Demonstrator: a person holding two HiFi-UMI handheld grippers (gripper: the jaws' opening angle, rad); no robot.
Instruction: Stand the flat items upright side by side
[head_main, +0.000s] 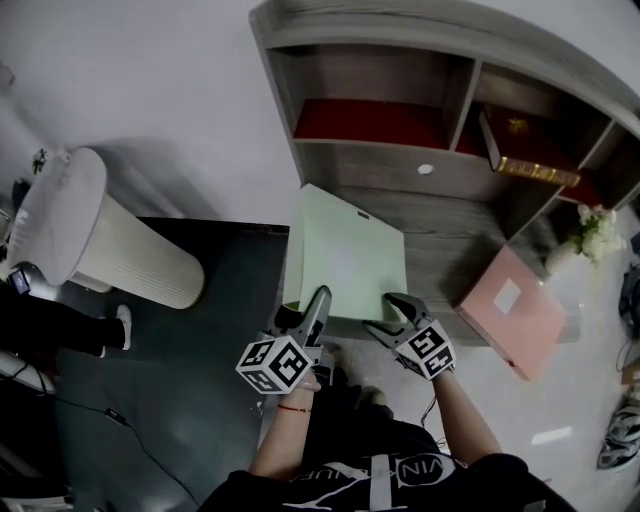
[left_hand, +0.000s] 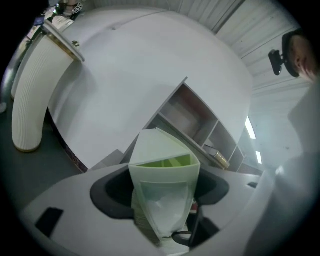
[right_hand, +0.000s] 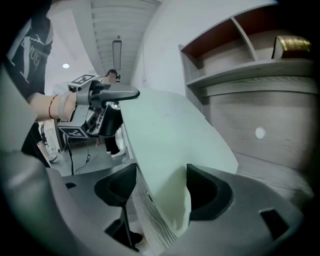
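Green folder (head_main: 345, 255) position: we hold it off the floor at its near edge, one gripper at each near corner. The left gripper (head_main: 305, 312) takes the near left corner and the right gripper (head_main: 380, 312) takes the near right corner. The flat cover faces up and tilts, with its far edge toward the lower front of the shelf unit (head_main: 400, 190). We cannot tell whether that edge touches the wood.

In the left gripper view, the left gripper (left_hand: 162, 192) has its jaws wide and pressed on both sides of the green folder (left_hand: 162, 165), whose pleated pockets face the camera. In the right gripper view, the right gripper (right_hand: 162, 192) pinches the green folder (right_hand: 170, 145): one pad bears on the smooth cover, the other on the ribbed edge.

A pink folder (head_main: 510, 310) lies on the pale floor to the right, near the right end of the shelf unit. A book (head_main: 525, 160) with a gold edge leans in an upper right compartment. White flowers (head_main: 597, 232) stand at the far right. A white ribbed column (head_main: 110, 250) stands at the left beside a dark mat (head_main: 200, 330).
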